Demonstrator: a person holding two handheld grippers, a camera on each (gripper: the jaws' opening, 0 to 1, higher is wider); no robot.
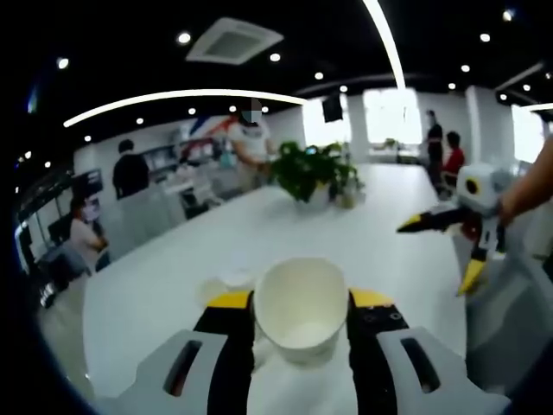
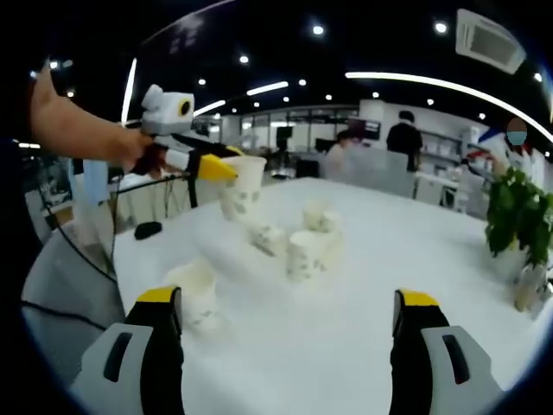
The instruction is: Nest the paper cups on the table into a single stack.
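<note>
Left gripper (image 1: 300, 322): clamped on a white paper cup (image 1: 300, 316), mouth toward the camera.
Right gripper (image 2: 288, 322): jaws spread wide, holding nothing.
Loose cups (image 2: 304, 246): on the white table (image 2: 415, 251), 12 o'clock of the right jaws; perhaps five.
Potted plant (image 1: 309, 173): farther, 12 o'clock.

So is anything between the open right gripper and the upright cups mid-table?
Nothing visible blocks it. Bare table lies between the right gripper and the upright cups. One cup lies beside its left jaw, off that line. The left gripper holds another cup farther back.
</note>
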